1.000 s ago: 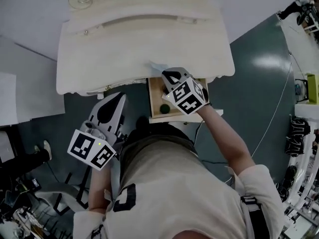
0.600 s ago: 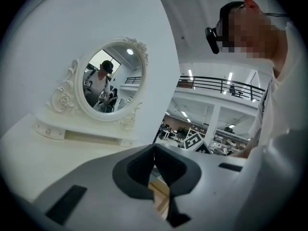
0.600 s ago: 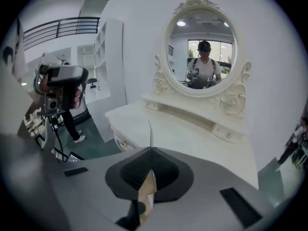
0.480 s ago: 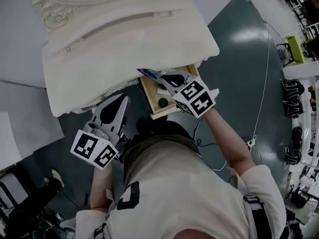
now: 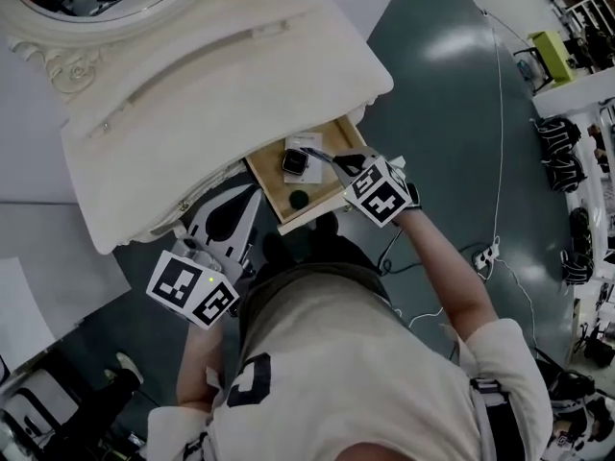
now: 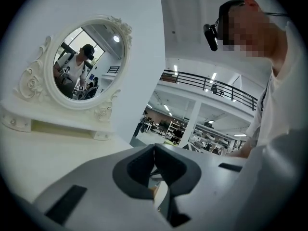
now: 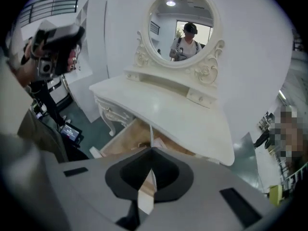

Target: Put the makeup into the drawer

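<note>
Surroundings: white carved dressing table (image 5: 221, 94) with oval mirror (image 6: 86, 64); its top overhangs the drawer's back.
Drawer (image 5: 258, 177): open, bare wood, holds a small dark round ball (image 5: 299, 199).
Makeup packet (image 5: 296, 161): flat white card with a dark square compact, inside the drawer.
Right gripper (image 7: 150, 150): pinched on the card's thin edge.
Left gripper (image 6: 154, 149): tips together, empty.

The dressing table (image 5: 221, 84) looks smooth, cream-painted and faintly satiny, its open drawer (image 5: 271, 179) is bare matt wood inside, and the dark floor (image 5: 452, 104) shines glossy.

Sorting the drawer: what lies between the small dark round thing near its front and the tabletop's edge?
A square dark item on a white card, seen in the head view.
</note>
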`<state>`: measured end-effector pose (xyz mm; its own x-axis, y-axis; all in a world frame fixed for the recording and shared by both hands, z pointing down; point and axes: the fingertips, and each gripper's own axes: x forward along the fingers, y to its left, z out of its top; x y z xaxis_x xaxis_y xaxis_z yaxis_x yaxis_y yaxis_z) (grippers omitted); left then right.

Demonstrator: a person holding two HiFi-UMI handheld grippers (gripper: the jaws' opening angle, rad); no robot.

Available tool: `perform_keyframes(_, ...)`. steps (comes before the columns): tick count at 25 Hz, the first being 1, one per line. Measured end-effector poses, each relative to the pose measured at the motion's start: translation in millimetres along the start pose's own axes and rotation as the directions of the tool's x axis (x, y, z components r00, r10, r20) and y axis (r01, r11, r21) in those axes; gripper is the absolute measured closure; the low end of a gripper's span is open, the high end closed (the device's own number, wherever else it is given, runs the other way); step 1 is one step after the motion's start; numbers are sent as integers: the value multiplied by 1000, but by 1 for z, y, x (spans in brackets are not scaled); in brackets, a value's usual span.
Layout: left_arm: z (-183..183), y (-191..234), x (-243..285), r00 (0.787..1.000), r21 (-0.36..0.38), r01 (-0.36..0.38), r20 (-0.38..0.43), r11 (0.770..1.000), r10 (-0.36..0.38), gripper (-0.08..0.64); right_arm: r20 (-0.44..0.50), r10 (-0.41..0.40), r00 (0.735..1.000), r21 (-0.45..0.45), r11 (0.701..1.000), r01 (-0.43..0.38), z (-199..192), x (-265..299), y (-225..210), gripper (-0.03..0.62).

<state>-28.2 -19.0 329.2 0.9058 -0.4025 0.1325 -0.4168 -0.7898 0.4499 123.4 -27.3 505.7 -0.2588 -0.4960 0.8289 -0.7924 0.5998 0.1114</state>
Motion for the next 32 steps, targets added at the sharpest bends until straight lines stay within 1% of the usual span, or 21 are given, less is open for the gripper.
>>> perform_keyframes(3, -1, -8, 18, 999, 11, -34, -13, 999, 34, 503, -60, -9, 998, -65, 998, 5, -27, 16, -22, 566)
perform_keyframes(7, -1, -5, 40, 994, 0, -106, -14, 994, 106, 503, -58, 11, 998, -130, 991, -18, -31, 42, -43, 566)
perform_keyframes(9, -2, -2, 49, 989, -7, -147, -16, 989, 147, 503, -53, 22, 998, -193, 981, -32, -30, 60, -45, 566)
perform_keyframes(12, -5, 1, 58, 978, -22, -210, -15, 977, 210, 503, -55, 53, 997, -298, 952, -68, -35, 88, -40, 566)
perform_keyframes(16, -14, 6, 65, 960, -45, -281, -25, 959, 280, 503, -57, 137, 989, -374, 916, -148, -45, 108, -23, 566)
perform_keyframes(18, -16, 8, 68, 952, -55, -305, -26, 951, 304, 503, -89, 181, 979, -417, 886, -202, -54, 114, -14, 566)
perform_keyframes(20, -19, 9, 70, 946, -66, -325, -27, 943, 324, 503, -135, 200, 970, -457, 856, -240, -67, 122, -10, 565)
perform_keyframes(22, -21, 8, 73, 942, -72, -337, -28, 939, 336, 503, -171, 204, 964, -470, 843, -262, -78, 131, -12, 565)
perform_keyframes(25, -24, 6, 74, 936, -75, -352, -37, 933, 350, 503, -194, 200, 960, -478, 835, -271, -87, 145, -20, 565)
perform_keyframes(27, -26, 6, 73, 932, -77, -362, -44, 929, 360, 503, -206, 188, 960, -479, 836, -267, -89, 156, -27, 563)
perform_keyframes(29, -27, 6, 71, 928, -76, -372, -49, 925, 369, 503, -202, 187, 962, -461, 848, -261, -88, 164, -33, 563)
perform_keyframes(32, -28, 6, 66, 925, -74, -380, -52, 922, 377, 503, -178, 196, 964, -408, 877, -254, -81, 167, -36, 553)
